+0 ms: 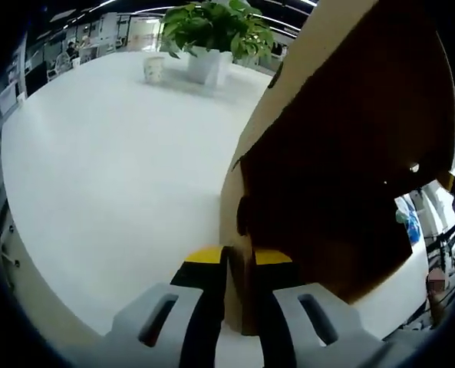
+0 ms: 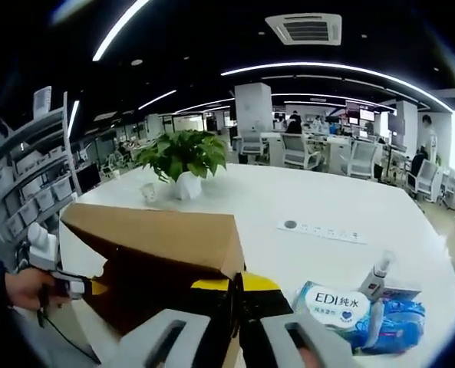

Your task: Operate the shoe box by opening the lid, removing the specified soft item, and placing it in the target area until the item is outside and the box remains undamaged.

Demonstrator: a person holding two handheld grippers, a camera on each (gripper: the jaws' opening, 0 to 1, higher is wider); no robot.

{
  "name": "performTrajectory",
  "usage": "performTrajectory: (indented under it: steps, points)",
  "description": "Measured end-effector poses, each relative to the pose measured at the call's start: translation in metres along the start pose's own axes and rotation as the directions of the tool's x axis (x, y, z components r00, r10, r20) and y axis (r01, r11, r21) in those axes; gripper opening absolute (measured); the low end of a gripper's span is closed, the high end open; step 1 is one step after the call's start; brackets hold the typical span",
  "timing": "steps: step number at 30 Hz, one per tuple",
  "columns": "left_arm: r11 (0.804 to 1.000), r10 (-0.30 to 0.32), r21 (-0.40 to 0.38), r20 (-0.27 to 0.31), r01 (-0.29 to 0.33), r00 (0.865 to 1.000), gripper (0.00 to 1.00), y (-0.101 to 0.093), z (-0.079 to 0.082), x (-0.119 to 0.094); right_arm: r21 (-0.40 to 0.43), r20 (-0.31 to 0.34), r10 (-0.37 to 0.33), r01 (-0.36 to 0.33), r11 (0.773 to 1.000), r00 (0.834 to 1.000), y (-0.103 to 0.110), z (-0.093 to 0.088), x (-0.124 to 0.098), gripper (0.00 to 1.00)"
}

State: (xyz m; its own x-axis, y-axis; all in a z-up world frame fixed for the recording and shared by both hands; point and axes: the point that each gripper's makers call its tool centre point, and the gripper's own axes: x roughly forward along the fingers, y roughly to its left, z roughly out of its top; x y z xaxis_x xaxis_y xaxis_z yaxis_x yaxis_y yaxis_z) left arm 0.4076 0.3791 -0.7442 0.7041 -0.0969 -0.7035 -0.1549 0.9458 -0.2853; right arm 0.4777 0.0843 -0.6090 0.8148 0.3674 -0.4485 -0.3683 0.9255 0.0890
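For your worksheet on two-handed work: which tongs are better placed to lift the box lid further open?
Probably the right tongs: they pinch the raised brown lid at its front corner. The left tongs clamp a side edge of the cardboard box, steadying it.

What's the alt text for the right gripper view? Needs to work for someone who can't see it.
The right gripper, jaws closed on the edge of a brown cardboard shoe box lid, holds it above a white table. The left gripper, in a person's hand, grips the box's far side. A potted plant stands behind; a blue wet-wipes pack lies at right.
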Motion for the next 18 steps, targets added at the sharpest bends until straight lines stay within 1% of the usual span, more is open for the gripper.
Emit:
performTrajectory:
  steps: [4, 5, 8, 11, 18]
  points:
    - [1.000, -0.030, 0.003, 0.000, 0.030, 1.000, 0.12, -0.003, -0.002, -0.001, 0.009, 0.008, -0.004, 0.004, 1.000, 1.000, 0.002, -0.004, -0.007, 0.00]
    - [0.998, -0.055, 0.010, -0.005, 0.055, 0.998, 0.12, -0.005, -0.001, 0.000, 0.008, 0.014, -0.010, 0.010, 1.000, 1.000, 0.002, -0.005, -0.009, 0.00]
    - [0.997, -0.071, 0.038, -0.011, 0.071, 0.997, 0.13, -0.005, -0.001, -0.001, -0.002, 0.018, -0.014, 0.014, 1.000, 1.000, 0.003, -0.009, -0.011, 0.00]
    - [0.996, -0.082, 0.046, -0.013, 0.083, 0.997, 0.14, -0.006, -0.003, -0.002, -0.005, 0.024, -0.015, 0.016, 1.000, 1.000, 0.004, -0.013, -0.015, 0.00]
    - [0.992, -0.111, 0.052, -0.023, 0.112, 0.994, 0.15, -0.007, -0.003, -0.003, -0.005, 0.013, -0.018, 0.018, 1.000, 1.000, 0.006, -0.024, -0.019, 0.00]
